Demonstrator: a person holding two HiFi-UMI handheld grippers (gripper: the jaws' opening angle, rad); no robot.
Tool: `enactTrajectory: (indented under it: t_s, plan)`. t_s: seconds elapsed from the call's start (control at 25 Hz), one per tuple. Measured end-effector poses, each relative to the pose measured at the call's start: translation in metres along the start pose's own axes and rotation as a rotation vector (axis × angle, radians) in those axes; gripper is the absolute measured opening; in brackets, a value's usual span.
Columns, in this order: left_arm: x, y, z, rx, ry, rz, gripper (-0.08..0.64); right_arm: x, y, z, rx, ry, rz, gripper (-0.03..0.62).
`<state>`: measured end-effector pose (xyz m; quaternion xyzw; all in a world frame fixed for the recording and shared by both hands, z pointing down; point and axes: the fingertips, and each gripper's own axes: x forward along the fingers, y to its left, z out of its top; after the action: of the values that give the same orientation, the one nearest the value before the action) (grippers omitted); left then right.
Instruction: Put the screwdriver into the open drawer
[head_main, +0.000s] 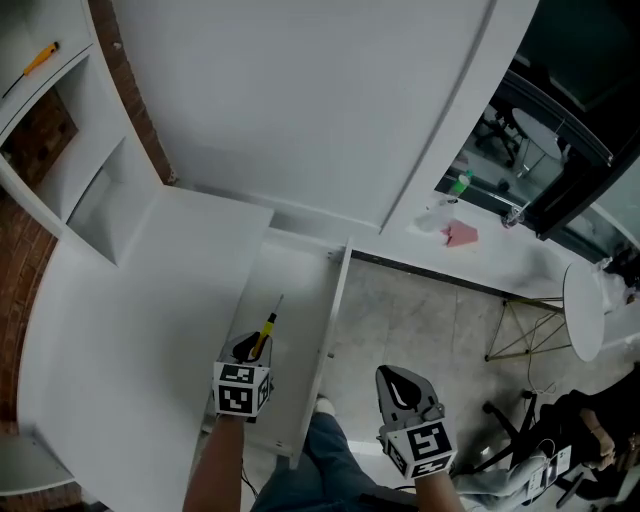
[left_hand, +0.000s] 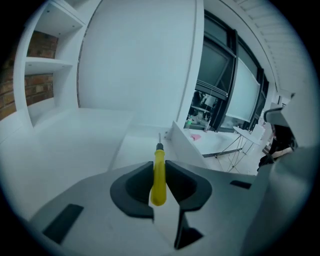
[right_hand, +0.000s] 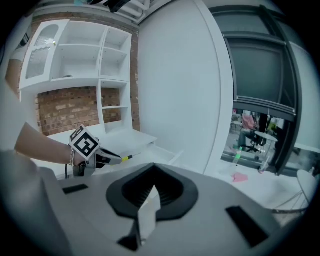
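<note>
My left gripper is shut on a screwdriver by its yellow handle, and the thin metal shaft points away from me. It hangs over the near part of the open white drawer, which is pulled out from the white counter. In the left gripper view the handle is clamped between the two dark pads, with the drawer floor below the tip. My right gripper hovers to the right of the drawer above the floor, shut, with nothing in it. The right gripper view shows its jaws closed, and the left gripper with the screwdriver off to the left.
A white counter lies left of the drawer, with white shelves and brick wall behind. Another yellow-handled tool lies on a top-left shelf. A tall white panel stands ahead. To the right are a table with a bottle, chairs and windows.
</note>
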<state>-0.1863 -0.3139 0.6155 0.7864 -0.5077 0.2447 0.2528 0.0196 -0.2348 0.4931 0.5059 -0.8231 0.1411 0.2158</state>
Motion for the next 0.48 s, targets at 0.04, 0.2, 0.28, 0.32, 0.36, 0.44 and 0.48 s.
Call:
enactTrajectory:
  t_s: [0.04,0.2,0.28,0.32,0.36,0.44,0.48]
  plan:
    - [0.007,-0.003,-0.011,-0.005,0.02,-0.01,0.086,0.0,0.0,-0.007,0.002,0.012,-0.001,0.011]
    - [0.033,-0.008,-0.056,-0.015,0.108,-0.033,0.086,-0.003,0.004,-0.027,-0.017,0.067,-0.002,0.011]
    - [0.04,-0.007,-0.076,-0.034,0.146,-0.031,0.086,-0.004,0.007,-0.037,-0.021,0.095,0.001,0.011]
    - [0.044,-0.007,-0.085,-0.044,0.164,-0.029,0.086,-0.003,0.009,-0.042,-0.019,0.101,0.007,0.011]
    - [0.046,-0.007,-0.094,-0.05,0.181,-0.027,0.086,-0.002,0.012,-0.047,-0.014,0.102,0.016,0.011]
    - [0.05,-0.008,-0.109,-0.052,0.211,-0.021,0.086,0.0,0.018,-0.053,-0.005,0.093,0.033,0.011]
    - [0.051,-0.009,-0.116,-0.05,0.225,-0.018,0.086,0.002,0.021,-0.055,-0.008,0.092,0.041,0.011]
